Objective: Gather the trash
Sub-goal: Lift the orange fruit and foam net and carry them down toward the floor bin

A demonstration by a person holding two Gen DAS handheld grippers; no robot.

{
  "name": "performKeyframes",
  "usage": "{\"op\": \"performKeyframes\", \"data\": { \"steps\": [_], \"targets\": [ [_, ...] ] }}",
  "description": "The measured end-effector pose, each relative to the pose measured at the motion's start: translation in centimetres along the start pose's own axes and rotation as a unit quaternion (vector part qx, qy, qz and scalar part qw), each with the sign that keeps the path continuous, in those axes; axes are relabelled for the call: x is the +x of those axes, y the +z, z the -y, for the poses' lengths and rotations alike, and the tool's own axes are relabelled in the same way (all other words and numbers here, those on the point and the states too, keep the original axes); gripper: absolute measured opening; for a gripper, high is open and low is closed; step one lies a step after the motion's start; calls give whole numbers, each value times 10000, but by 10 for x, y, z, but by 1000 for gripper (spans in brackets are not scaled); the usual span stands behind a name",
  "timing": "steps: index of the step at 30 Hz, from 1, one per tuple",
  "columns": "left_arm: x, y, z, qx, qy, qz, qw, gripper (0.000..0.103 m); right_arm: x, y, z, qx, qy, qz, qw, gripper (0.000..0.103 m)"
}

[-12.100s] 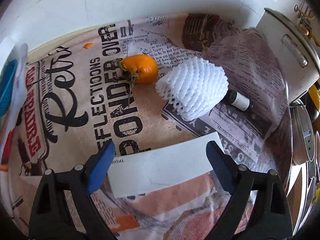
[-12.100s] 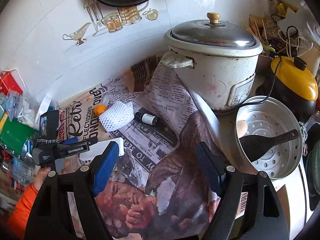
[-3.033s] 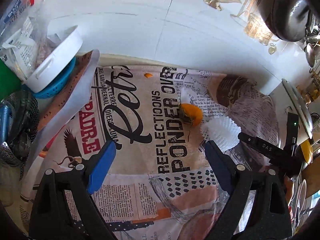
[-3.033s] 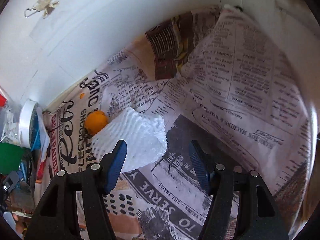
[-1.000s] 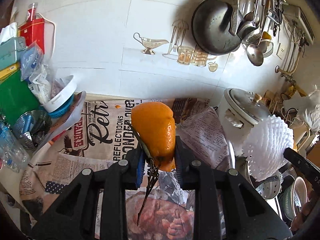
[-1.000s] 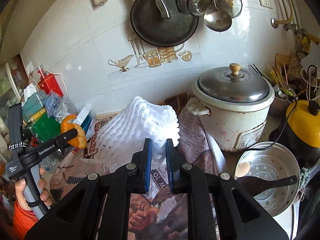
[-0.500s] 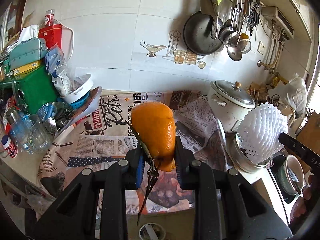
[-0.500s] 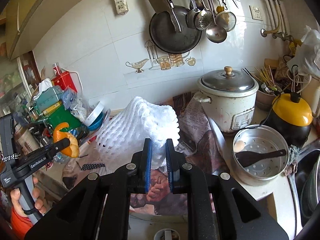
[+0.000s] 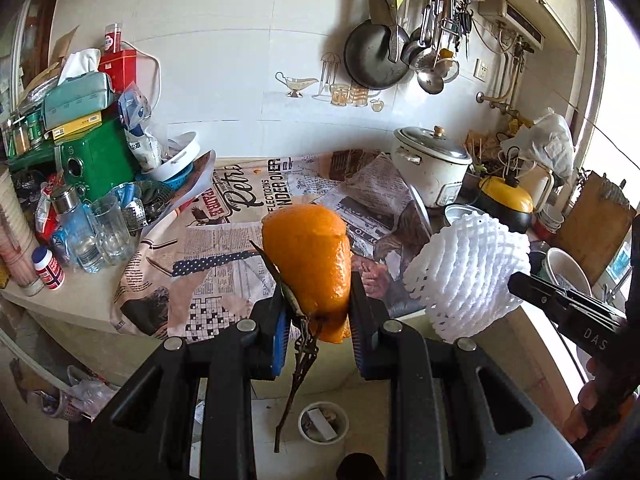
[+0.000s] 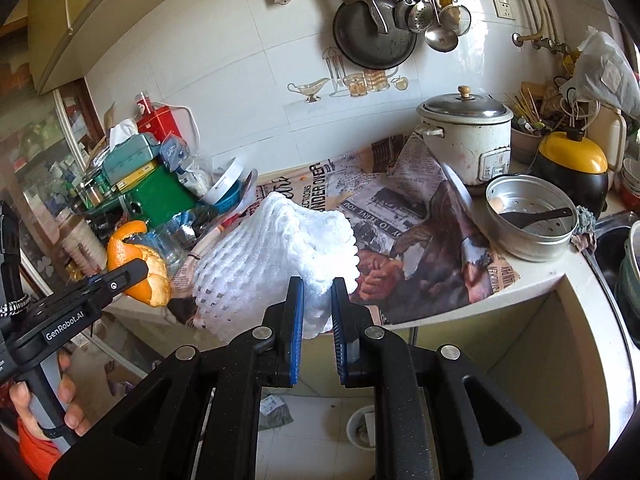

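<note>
left tongs [image 9: 316, 316]: clamped on orange peel [image 9: 308, 256], held off the surface [image 9: 72, 300]
right tongs [image 10: 318, 312]: clamped on foam net [image 10: 276, 256], 3 o'clock of peel
bin [image 9: 323, 422]: on floor, below at 6 o'clock

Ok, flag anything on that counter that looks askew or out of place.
The newspaper is rumpled, riding up against the rice cooker and drooping over the counter's front edge. A spatula lies inside the steamer insert.
</note>
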State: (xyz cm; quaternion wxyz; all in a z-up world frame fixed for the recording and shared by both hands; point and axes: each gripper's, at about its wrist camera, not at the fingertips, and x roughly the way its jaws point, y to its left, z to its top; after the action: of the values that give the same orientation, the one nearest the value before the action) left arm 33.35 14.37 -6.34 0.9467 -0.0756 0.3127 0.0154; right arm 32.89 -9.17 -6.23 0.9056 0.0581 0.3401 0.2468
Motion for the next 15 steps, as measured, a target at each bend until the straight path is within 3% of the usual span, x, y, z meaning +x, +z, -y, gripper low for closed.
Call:
{"op": "performKeyframes", "data": {
  "steps": [7, 15],
  "targets": [
    [-1, -30, 0, -146, -168, -393, 9990, 26, -1, -26, -10, -55, -125, -442, 9989, 12],
    [66, -93, 9, -316, -200, -1237, 9916, 26, 42, -79, 23, 123, -185, -1214, 9923, 12]
  ]
}}
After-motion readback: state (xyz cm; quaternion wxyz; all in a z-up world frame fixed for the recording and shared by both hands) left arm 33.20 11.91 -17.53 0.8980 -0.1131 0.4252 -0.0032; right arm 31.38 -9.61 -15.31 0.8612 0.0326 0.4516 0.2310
